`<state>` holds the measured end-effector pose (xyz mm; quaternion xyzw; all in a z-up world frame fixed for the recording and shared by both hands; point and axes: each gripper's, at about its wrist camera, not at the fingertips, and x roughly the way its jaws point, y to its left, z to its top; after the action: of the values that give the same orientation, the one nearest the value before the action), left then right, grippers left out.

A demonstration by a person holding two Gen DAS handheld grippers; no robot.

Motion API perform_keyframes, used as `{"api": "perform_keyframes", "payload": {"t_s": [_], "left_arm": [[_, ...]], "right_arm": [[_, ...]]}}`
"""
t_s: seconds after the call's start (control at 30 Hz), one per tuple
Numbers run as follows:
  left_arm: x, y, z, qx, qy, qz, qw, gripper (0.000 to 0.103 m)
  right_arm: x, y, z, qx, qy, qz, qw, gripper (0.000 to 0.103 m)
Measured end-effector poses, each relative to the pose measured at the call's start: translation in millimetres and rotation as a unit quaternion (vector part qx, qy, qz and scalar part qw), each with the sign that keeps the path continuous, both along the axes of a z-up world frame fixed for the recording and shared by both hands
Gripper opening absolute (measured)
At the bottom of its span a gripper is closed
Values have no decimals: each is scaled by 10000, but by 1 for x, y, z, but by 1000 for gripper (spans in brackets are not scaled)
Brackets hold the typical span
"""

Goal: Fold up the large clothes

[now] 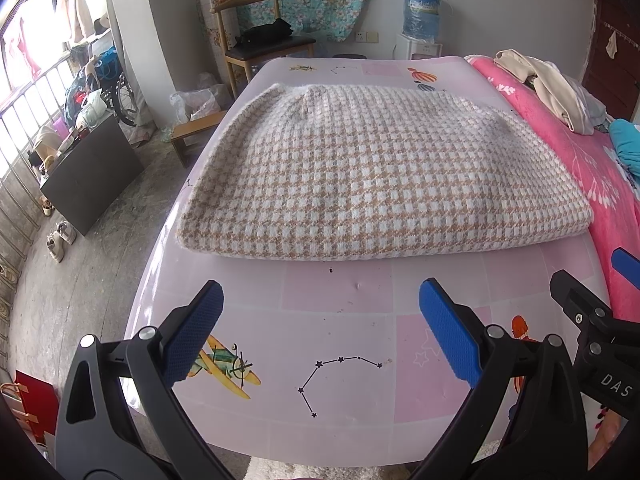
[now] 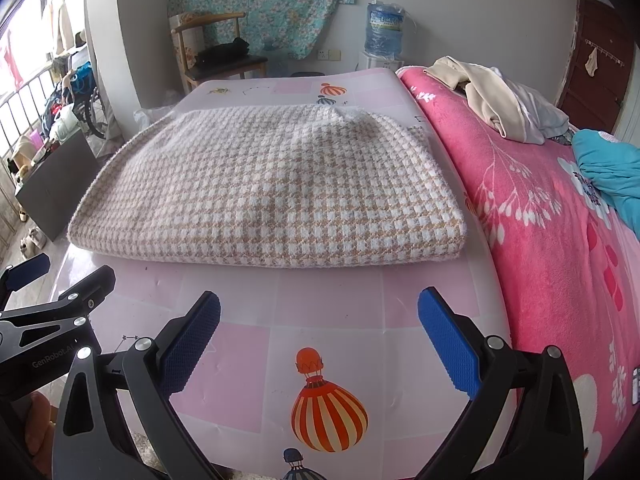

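- Pink patchwork covers the bed (image 1: pixel 344 292) I am working over, printed with a yellow plane (image 1: pixel 224 364), a star chart and a striped balloon (image 2: pixel 328 412); beyond its far end are a wooden chair (image 1: pixel 256 40) and a water bottle (image 1: pixel 421 12).
- Farthest left is my left hand-held gripper (image 1: pixel 320 330): its blue pads stand wide apart with nothing between them, hovering over the bare near strip of the bed.
- Straight ahead of it, and well apart from the fingertips, lies the checked sweater (image 1: pixel 372 176), already folded into a thick flat pad with a doubled edge facing me.
- Its long axis runs across my view, left to right; the near edge lies roughly square to both sets of fingers.
- To the right of that, my right hand-held gripper (image 2: pixel 319 336) is just as wide open and empty, hanging just beside the left one, which shows at the left edge of its view.
- From the right wrist view the sweater (image 2: pixel 272 188) sits ahead and slightly left, its near right corner close to the pink blanket (image 2: pixel 540 220).
- I judge neither hand clearly nearer: each faces its own end of the near edge, so a further fold would need both reaching forward together.
- Farthest right, loose clothes (image 2: pixel 496 100) are heaped on the blanket.
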<state>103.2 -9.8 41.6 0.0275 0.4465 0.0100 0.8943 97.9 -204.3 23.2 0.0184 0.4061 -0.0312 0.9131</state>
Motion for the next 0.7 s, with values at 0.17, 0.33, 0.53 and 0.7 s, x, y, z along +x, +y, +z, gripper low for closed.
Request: {"api": "perform_keyframes", "payload": {"t_s": [0.17, 0.33, 0.53, 0.7], "left_arm": [[0, 0, 1, -6, -5, 1, 10000, 95], [0, -1, 2, 21, -12, 1, 10000, 95], [-1, -1, 1, 23, -17, 2, 10000, 95], [-1, -1, 1, 32, -21, 8, 10000, 95]], "right_arm": [[0, 0, 0, 7, -2, 4, 10000, 97], [0, -1, 0, 3, 4, 1, 10000, 97], [0, 1, 0, -17, -1, -11, 10000, 97], [-1, 2, 0, -21, 0, -17, 10000, 97]]}}
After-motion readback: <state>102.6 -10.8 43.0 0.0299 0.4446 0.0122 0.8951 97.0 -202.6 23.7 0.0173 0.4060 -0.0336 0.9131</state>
